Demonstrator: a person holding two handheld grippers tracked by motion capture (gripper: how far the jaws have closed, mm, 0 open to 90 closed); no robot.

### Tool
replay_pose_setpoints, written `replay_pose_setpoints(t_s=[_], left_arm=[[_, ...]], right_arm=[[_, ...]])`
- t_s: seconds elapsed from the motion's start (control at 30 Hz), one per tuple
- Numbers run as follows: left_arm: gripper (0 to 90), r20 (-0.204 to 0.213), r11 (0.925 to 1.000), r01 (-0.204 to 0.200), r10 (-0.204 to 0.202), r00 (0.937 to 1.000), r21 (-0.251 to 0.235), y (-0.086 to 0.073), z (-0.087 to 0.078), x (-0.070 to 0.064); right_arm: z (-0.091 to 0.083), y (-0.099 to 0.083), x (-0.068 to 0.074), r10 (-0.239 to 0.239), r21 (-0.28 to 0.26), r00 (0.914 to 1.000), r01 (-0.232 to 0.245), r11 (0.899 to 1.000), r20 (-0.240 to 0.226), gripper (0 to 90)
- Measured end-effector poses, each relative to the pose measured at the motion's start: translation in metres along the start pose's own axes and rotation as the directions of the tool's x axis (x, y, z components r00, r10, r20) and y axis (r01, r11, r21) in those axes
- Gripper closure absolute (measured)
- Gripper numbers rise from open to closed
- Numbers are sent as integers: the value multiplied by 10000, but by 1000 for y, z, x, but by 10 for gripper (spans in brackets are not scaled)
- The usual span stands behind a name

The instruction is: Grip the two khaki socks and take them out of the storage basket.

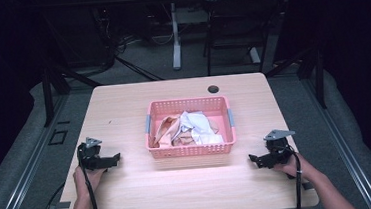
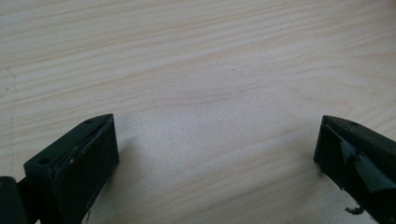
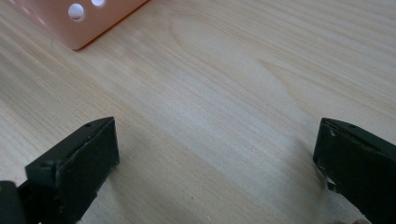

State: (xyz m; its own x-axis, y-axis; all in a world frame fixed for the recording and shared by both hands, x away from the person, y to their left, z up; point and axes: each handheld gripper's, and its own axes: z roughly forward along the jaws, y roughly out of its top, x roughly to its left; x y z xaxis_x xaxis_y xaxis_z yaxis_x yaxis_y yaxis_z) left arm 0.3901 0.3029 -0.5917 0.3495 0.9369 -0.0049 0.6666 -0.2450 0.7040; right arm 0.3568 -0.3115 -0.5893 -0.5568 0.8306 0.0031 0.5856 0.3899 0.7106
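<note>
A pink plastic basket stands at the middle of the wooden table. Crumpled cloths in white, peach and tan lie inside it. My left gripper rests on the table left of the basket, held by a hand, jaws wide apart over bare wood. My right gripper rests right of the basket's front corner, also open with nothing between its jaws. A corner of the basket appears at the top left of the right gripper view.
A dark round hole sits in the table near its far edge. Beyond the table are another table's leg, a chair and cables on the grey floor. Bare wood lies in front of the basket.
</note>
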Motion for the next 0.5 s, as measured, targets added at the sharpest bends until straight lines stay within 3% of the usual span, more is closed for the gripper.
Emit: replay_pose_setpoints(t_s=[0.5], left_arm=[[0, -49, 9999, 40, -39, 10000, 132, 1, -1, -1]], right_arm=[[0, 0, 0, -38, -7, 9999, 38, 10000, -104, 0]])
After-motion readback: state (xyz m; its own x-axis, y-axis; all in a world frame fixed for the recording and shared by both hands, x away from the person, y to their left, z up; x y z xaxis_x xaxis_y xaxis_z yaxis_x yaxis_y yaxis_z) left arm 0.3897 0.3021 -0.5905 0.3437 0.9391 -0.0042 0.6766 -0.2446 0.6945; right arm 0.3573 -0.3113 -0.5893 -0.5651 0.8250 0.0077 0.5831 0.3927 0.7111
